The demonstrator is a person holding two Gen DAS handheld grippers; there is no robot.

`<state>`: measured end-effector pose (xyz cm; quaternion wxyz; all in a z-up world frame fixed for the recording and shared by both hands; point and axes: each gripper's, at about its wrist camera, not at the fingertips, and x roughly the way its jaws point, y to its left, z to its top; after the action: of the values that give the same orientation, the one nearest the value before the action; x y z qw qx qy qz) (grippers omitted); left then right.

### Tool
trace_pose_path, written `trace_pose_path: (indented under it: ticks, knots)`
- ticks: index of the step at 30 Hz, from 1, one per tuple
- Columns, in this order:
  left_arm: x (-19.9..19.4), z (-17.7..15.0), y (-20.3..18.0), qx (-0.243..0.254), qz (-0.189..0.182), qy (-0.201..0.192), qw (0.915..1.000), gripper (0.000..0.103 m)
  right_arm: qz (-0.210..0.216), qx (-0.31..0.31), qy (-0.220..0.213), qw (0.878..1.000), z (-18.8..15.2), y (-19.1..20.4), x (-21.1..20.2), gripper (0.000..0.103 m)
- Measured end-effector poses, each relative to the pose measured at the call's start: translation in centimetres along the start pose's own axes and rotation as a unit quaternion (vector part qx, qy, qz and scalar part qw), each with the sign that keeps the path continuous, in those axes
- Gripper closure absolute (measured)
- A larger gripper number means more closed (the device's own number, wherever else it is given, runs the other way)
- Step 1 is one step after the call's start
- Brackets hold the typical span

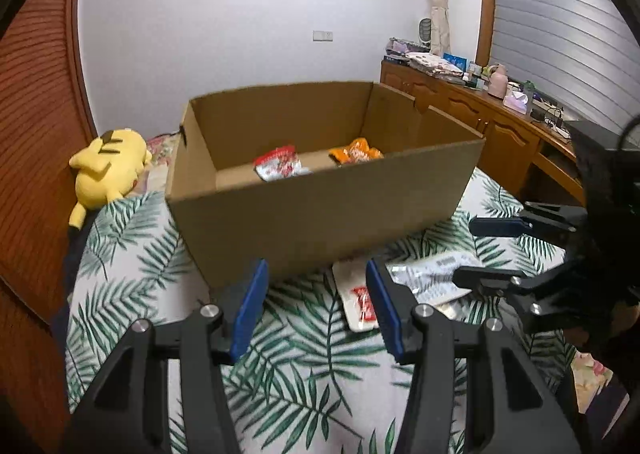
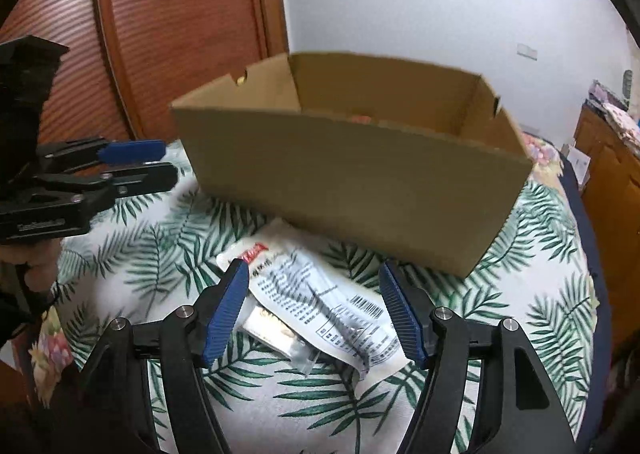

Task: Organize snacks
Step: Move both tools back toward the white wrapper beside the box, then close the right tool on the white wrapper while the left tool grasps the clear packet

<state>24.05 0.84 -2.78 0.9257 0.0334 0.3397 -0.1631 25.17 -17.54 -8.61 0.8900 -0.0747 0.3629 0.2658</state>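
An open cardboard box [image 1: 320,210] stands on the leaf-print bed cover; it also shows in the right wrist view [image 2: 360,182]. Inside lie a red-and-white snack packet [image 1: 280,166] and an orange snack packet [image 1: 356,150]. In front of the box lie white snack packets [image 2: 316,294], one with a red label [image 1: 360,302]. My left gripper [image 1: 316,310] is open and empty, hovering above the cover just left of the packets. My right gripper [image 2: 316,310] is open and empty, its jaws spread over the white packets. The right gripper also shows in the left wrist view [image 1: 492,250].
A yellow Pikachu plush [image 1: 106,170] lies left of the box by the wooden headboard [image 1: 36,134]. A wooden sideboard [image 1: 480,114] with clutter runs along the right. The bed cover [image 1: 132,274] stretches left of and in front of the box.
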Motion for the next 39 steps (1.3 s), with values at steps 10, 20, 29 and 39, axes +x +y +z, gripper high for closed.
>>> trace_pose_path:
  ticks: [10,20,29,39]
  knots:
    - [1.2,-3.3,1.4,-0.021,0.002,0.021,0.9996,0.052,0.019,-0.004,0.056,0.998,-0.5,-0.7,3.7,0.034]
    - [1.4,-4.4,1.5,-0.026,0.001,0.028,0.9993,0.052,-0.004,-0.035,0.081,0.996,0.1,0.0,6.2,0.026]
    - [1.4,-5.3,0.9,-0.025,-0.004,0.033,0.9991,0.052,0.016,-0.044,0.108,0.993,0.0,0.1,6.5,0.02]
    - [1.3,-5.6,0.8,-0.028,-0.005,0.034,0.999,0.052,0.02,-0.076,0.122,0.989,-1.3,0.5,5.5,0.018]
